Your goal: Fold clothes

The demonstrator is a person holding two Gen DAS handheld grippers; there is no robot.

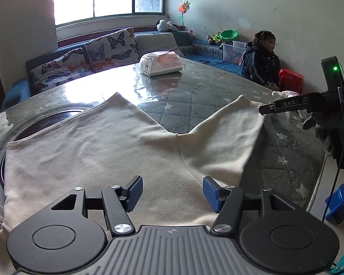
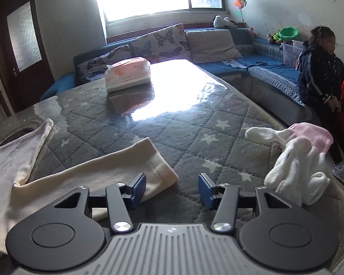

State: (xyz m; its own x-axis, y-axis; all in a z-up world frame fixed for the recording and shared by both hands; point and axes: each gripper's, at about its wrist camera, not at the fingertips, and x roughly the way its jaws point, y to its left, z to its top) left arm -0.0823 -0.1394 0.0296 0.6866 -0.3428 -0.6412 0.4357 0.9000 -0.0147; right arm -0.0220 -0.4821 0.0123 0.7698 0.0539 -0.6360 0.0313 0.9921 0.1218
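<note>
The cream garment (image 1: pixel 107 146) lay spread flat across the lower half of the left wrist view on the quilted table (image 1: pixel 195 100). The left gripper (image 1: pixel 172 193) hovered over it, jaws spread and empty. The right gripper (image 2: pixel 172 191) was likewise spread, empty, beside one leg end (image 2: pixel 135 165). Risk: the glossy table cover could let the fabric slide, skewing any fold.

Left gripper (image 1: pixel 172 193): black linkage arms, silver screws, blue ribbed pads, grey ribbed body; right gripper (image 2: pixel 172 190) alike. From the left view, "DAS" lettering, a green light; grey glove (image 1: pixel 321 128).
</note>
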